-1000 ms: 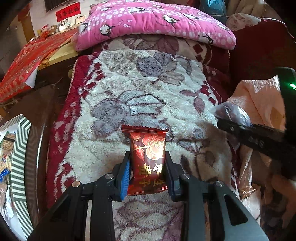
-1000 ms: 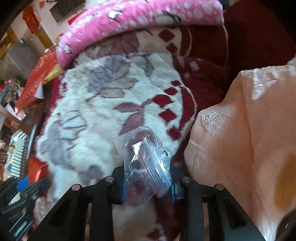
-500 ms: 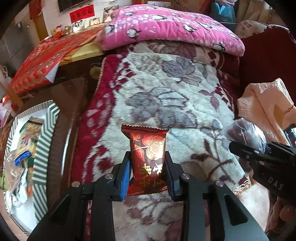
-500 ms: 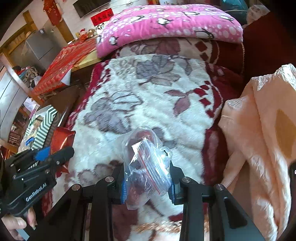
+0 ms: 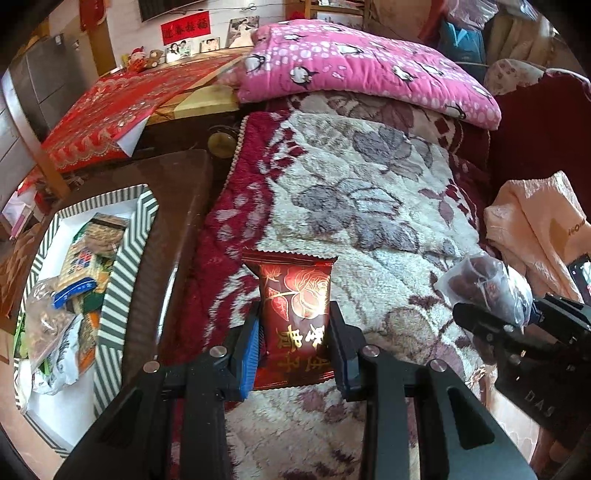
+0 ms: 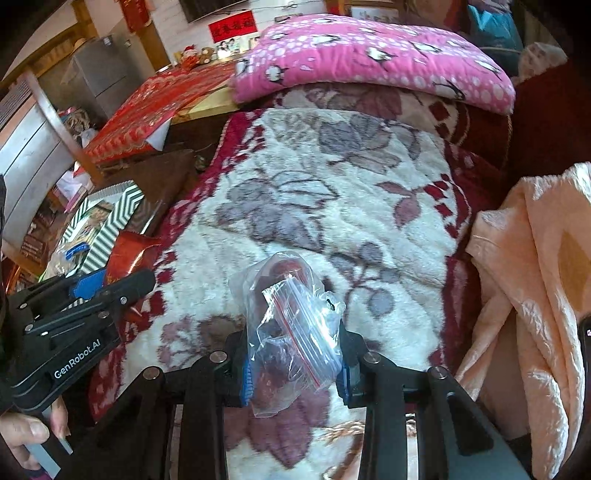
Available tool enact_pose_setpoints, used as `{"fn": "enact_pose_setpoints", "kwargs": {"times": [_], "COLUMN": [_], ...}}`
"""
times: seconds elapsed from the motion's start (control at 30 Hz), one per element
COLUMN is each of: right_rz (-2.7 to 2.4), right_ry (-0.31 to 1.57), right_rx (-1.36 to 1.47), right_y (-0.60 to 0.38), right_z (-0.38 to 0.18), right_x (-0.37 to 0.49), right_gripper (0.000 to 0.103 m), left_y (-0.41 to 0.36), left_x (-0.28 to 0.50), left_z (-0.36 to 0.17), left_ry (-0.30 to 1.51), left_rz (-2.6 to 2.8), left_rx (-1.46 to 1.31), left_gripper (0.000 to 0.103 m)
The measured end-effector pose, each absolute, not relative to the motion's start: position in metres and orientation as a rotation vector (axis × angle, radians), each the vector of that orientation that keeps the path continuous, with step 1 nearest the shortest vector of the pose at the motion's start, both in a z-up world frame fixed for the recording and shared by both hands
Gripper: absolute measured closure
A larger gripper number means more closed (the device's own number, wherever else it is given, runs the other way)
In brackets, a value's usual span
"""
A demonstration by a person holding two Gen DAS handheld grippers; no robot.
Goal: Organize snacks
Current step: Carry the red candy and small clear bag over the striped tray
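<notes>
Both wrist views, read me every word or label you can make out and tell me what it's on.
"GenRobot.AI": side of the left tool.
"DAS": body of the right tool.
Gold Chinese characters on the red snack packet: not clearly readable.
Red wall banner: too small.
Print on the peach cloth: too blurred.

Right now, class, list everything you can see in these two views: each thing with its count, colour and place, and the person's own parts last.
Red foil snack packet: one, red with gold rose, gripped by the left tongs.
Clear zip bag of dark snacks: one, transparent with red seal, gripped by the right tongs.
Striped green-and-white tray: one, on the brown table at left, holding several snack packs.
Floral plush blanket: one, cream and maroon, beneath both tongs.
Pink penguin-print quilt: one, folded at the blanket's far end.
Peach cloth: one, at right.
Red patterned cloth: one, far left.
Left tongs: black, blue pads, shut.
Right tongs: black, blue pads, shut.
Hand: one, holding the left tongs.
</notes>
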State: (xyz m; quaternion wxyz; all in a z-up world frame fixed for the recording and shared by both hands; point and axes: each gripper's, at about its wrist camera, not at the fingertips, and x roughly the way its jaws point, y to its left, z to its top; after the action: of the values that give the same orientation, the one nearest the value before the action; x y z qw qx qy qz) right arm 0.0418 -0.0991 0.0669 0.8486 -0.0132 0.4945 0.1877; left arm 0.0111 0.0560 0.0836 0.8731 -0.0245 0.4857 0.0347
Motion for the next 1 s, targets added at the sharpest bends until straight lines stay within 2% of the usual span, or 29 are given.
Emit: {"fn": "enact_pose_setpoints", "kwargs": {"times": [0.4,1.0], "right_rz": [0.467,0.711], "right_ry": [1.016,0.953], "right_rx": [-0.117,-0.263], "right_y": [-0.044,0.104], "right_z": [0.084,0.113], "right_x": [0.032,0.027], "right_gripper": [0.067,0.067], "left_y": [0.104,0.259], "left_x": [-0.01,-0.066], "left_z": [0.107,0.138], "left_ry": [0.96,0.903], "left_rz": [0.16,0.462], "left_rx": [-0.08,-0.184], "left_gripper": [0.071,0.071]}}
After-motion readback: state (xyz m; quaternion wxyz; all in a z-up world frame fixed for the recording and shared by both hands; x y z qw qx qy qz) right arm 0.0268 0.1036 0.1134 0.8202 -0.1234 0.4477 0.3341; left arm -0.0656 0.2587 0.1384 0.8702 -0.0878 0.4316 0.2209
